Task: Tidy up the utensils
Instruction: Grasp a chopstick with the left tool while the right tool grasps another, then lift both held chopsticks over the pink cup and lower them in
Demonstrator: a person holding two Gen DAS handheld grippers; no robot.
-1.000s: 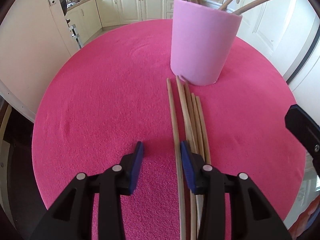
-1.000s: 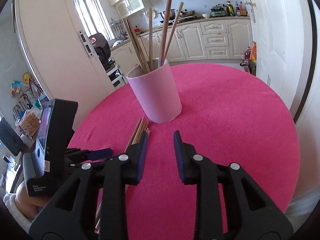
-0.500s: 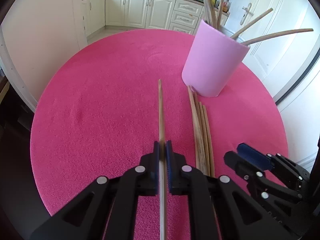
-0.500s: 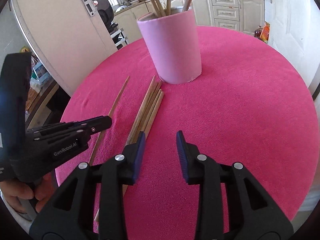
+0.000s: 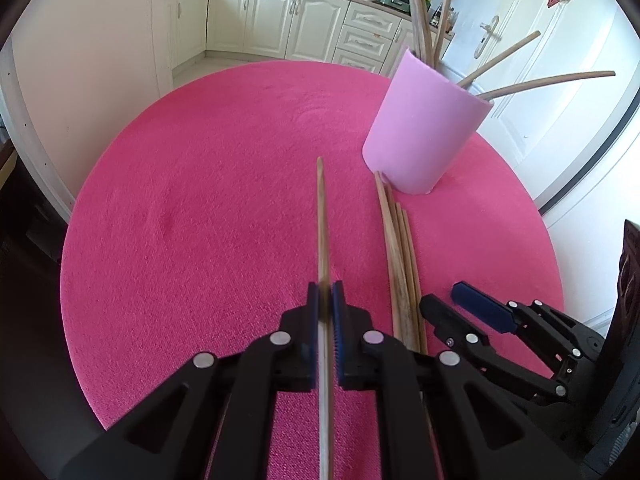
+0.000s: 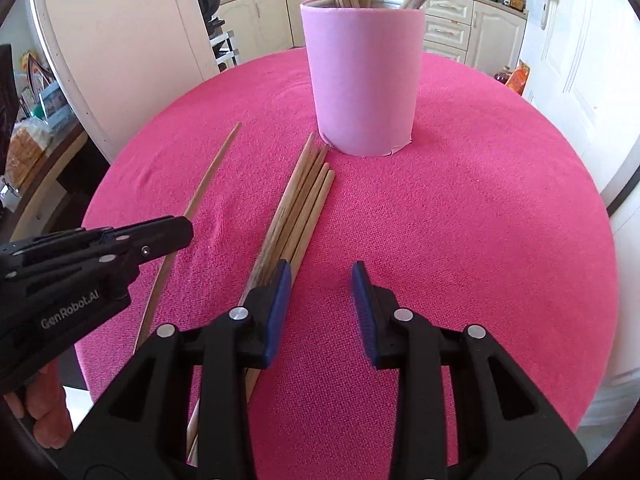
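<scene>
Between the blue pads of the left gripper [image 5: 325, 308] sits a single wooden stick [image 5: 322, 224], pinched tight, its free end pointing out over the pink tablecloth [image 5: 208, 200] and stopping short of the pink cup [image 5: 426, 128], off to the cup's left. From the right wrist view that same stick [image 6: 214, 172] shows as a thin pale line angling away from the cup [image 6: 364, 80], with the left gripper [image 6: 176, 234] clamped on it partway along. Just beside the cup's base lies a bundle of sticks [image 6: 306, 196], four or so side by side and touching one another, their far tips close to the foot of the cup; the same bundle [image 5: 398, 248] runs between the held stick and the right gripper [image 5: 456, 304] in the left wrist view. More sticks stand in the cup [image 5: 520, 84], leaning out over its rim at different angles. The right gripper [image 6: 320, 300] hovers with its jaws apart and nothing between them, its left finger lying over the near end of the bundle. Beyond the cup, past the round table's edge, stand cream kitchen cabinets [image 5: 280, 16], and to the cup's right a white door [image 6: 560, 32] with a lever handle.
</scene>
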